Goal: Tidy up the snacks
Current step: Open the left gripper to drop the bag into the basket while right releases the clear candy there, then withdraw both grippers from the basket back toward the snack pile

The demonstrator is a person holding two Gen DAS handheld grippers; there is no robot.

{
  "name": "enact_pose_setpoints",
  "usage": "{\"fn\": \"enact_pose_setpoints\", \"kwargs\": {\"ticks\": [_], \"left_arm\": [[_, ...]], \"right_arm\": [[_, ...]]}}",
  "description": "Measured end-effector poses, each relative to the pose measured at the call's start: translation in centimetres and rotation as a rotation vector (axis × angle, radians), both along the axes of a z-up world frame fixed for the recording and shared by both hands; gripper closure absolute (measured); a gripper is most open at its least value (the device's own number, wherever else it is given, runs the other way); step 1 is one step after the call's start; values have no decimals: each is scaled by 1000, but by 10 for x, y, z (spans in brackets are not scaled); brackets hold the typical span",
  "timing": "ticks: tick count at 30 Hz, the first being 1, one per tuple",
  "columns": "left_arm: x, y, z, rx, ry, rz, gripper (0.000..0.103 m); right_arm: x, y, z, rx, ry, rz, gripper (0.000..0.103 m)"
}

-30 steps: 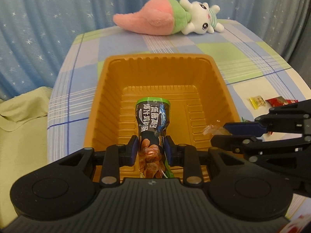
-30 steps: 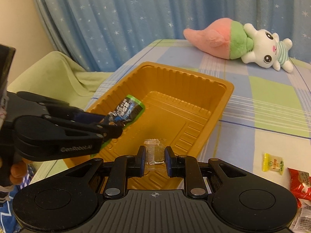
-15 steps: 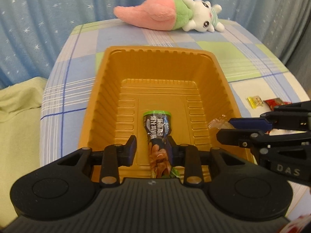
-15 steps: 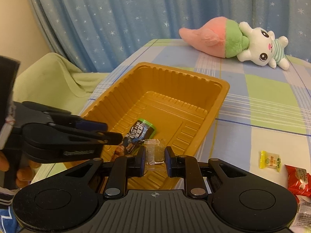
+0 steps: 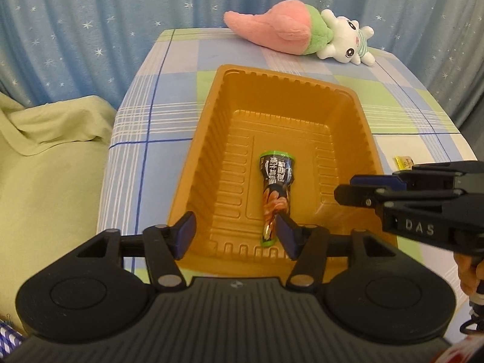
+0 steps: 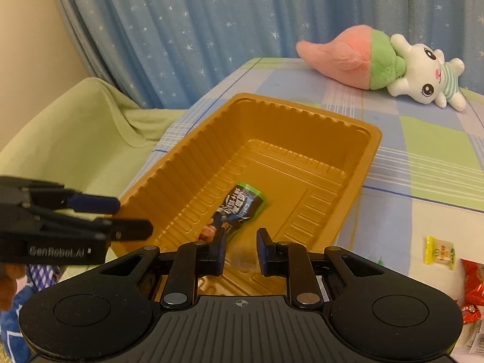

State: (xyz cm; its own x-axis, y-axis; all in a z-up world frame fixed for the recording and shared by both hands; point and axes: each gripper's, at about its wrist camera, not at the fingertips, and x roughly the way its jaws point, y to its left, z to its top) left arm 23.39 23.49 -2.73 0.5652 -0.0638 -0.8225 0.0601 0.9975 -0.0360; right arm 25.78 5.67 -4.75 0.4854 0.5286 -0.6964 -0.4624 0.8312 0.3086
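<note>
Where the checked cloth of blue, green and white squares covers the counter (image 5: 181,115), a blue star-printed curtain (image 5: 90,30) hangs behind it and a pale green fabric (image 5: 45,166) lies draped at the left edge. A plush carrot-and-rabbit toy (image 5: 302,33) rests on the far end of the counter. An orange tray (image 5: 205,157) of thin moulded plastic, rectangular with ribbed walls and a stepped floor, sits at the middle. One dark, glossy snack packet (image 5: 276,193) with a green end lies flat on the tray floor, lengthwise, its near end crumpled.

The left gripper (image 5: 236,233) has its jaws wide apart and holds nothing; the packet's near end lies just beside the inner face of the right-hand finger. The right gripper (image 6: 241,252) hovers over the tray's near right corner with its jaws apart; a small clear-wrapped candy (image 6: 242,260) shows blurred between them, and whether it touches either finger cannot be told. A yellow candy (image 6: 438,249) and a red packet (image 6: 475,281) lie on the cloth well to the right of the tray
</note>
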Motion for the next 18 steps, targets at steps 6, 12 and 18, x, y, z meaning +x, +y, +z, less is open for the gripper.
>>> {"fn": "enact_pose_setpoints", "kwargs": {"ticks": [6, 12, 18], "left_arm": [[-13, -1, 4, 0, -12, 11, 38], [-21, -5, 5, 1, -10, 13, 37], [-30, -8, 9, -6, -13, 17, 35]], "right_arm": [[-8, -4, 2, 2, 5, -4, 59], [-23, -14, 5, 14, 19, -22, 52], [-39, -25, 13, 22, 12, -36, 49]]}}
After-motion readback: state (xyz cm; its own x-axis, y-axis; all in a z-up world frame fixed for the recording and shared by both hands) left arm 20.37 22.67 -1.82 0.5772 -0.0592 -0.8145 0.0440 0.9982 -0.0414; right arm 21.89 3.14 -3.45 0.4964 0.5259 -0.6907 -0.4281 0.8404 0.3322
